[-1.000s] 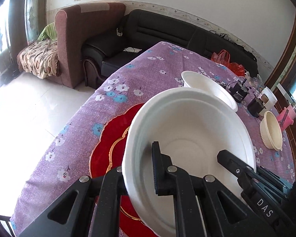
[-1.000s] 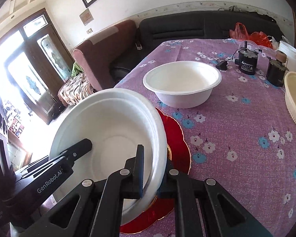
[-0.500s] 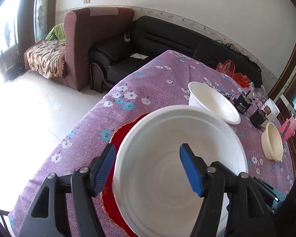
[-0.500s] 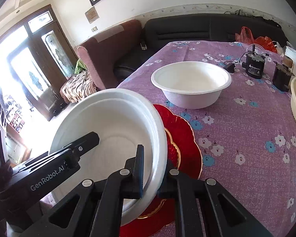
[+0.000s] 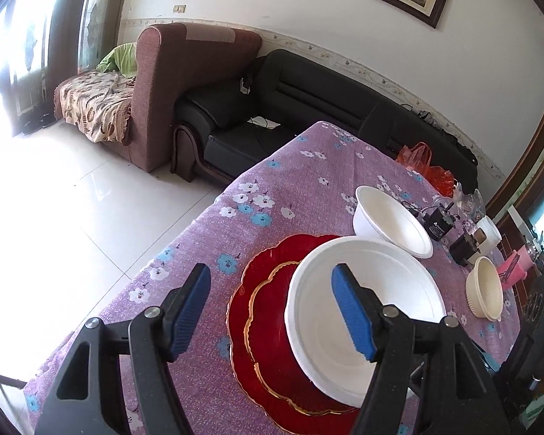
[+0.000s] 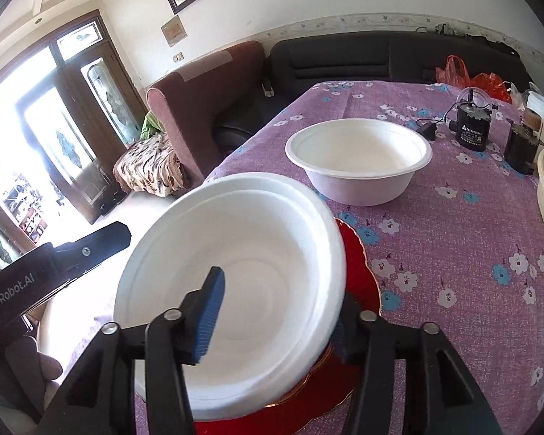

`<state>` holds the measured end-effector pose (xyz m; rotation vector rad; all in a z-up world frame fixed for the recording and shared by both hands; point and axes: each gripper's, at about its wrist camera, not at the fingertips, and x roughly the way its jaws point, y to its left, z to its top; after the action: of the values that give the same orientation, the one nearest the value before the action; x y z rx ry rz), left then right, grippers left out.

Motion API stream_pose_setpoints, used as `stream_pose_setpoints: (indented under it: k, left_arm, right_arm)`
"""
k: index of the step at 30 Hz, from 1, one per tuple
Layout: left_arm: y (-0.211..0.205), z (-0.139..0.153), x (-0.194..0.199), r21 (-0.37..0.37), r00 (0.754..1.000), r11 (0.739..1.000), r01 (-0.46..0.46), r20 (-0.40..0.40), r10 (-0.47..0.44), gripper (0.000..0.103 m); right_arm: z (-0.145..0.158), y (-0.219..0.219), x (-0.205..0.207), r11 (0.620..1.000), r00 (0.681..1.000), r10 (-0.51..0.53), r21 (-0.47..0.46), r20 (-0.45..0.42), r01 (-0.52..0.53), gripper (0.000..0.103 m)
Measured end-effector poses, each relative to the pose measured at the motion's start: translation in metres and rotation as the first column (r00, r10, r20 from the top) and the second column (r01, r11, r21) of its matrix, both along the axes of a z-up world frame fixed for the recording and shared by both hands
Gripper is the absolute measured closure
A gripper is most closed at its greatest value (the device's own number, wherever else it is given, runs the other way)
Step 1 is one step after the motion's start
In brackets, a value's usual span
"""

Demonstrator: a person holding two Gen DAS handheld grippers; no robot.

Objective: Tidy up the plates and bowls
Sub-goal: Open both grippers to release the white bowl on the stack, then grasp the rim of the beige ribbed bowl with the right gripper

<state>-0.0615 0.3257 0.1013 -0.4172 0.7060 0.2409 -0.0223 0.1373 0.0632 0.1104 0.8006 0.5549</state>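
Note:
A white foam bowl (image 5: pixel 366 308) sits tilted on a red scalloped plate (image 5: pixel 268 326) with a gold line; both also show in the right wrist view, the bowl (image 6: pixel 243 282) over the plate (image 6: pixel 359 268). My left gripper (image 5: pixel 272 311) is open and raised, drawn back from the bowl's left side. My right gripper (image 6: pixel 275 322) is open, its fingers astride the bowl's near rim, one inside and one outside. A second white bowl (image 6: pixel 359 159) stands further back on the table (image 5: pixel 290 181).
A cream ribbed bowl (image 5: pixel 486 290) stands at the right. Small black devices (image 6: pixel 471 127), a white container and a pink item lie at the far right. An orange bag lies at the far end. Sofas stand beyond the table's left edge.
My left gripper let go of the white bowl, opened wide and pulled back and up. My right gripper, shut on the bowl's rim before, has now opened. The bowl has settled lower on the red plate.

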Motion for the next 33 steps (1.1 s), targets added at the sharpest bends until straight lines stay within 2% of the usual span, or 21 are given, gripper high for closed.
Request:
stream_pose_setpoints:
  k: [8, 14, 20, 26, 29, 33]
  left_arm:
    - [-0.014, 0.024, -0.022, 0.032, 0.999, 0.999, 0.031, 0.036, -0.032, 0.033]
    - [-0.036, 0.045, -0.045, 0.065, 0.995, 0.996, 0.067, 0.066, -0.071, 0.027]
    - [-0.069, 0.057, -0.057, 0.082, 0.988, 0.987, 0.141, 0.057, -0.146, 0.026]
    - [-0.109, 0.071, -0.062, 0.067, 0.968, 0.969, 0.238, 0.061, -0.242, 0.025]
    - [-0.13, 0.076, -0.063, 0.079, 0.957, 0.958, 0.277, 0.064, -0.282, 0.02]
    - [-0.16, 0.076, -0.058, 0.079, 0.936, 0.935, 0.345, 0.046, -0.349, 0.019]
  right_arm:
    - [0.024, -0.018, -0.009, 0.999, 0.999, -0.029, 0.042, 0.041, 0.027, 0.039]
    - [0.042, -0.065, -0.027, 0.994, 0.994, -0.087, 0.066, 0.072, 0.082, 0.034]
    - [0.04, -0.145, -0.045, 0.983, 0.981, -0.179, 0.048, 0.069, 0.176, 0.032]
    - [0.034, -0.234, -0.063, 0.956, 0.953, -0.293, 0.011, 0.071, 0.293, 0.033]
    - [0.035, -0.285, -0.069, 0.929, 0.926, -0.37, 0.023, 0.071, 0.369, 0.033]
    - [0.039, -0.348, -0.073, 0.88, 0.879, -0.474, 0.062, 0.053, 0.471, 0.033]
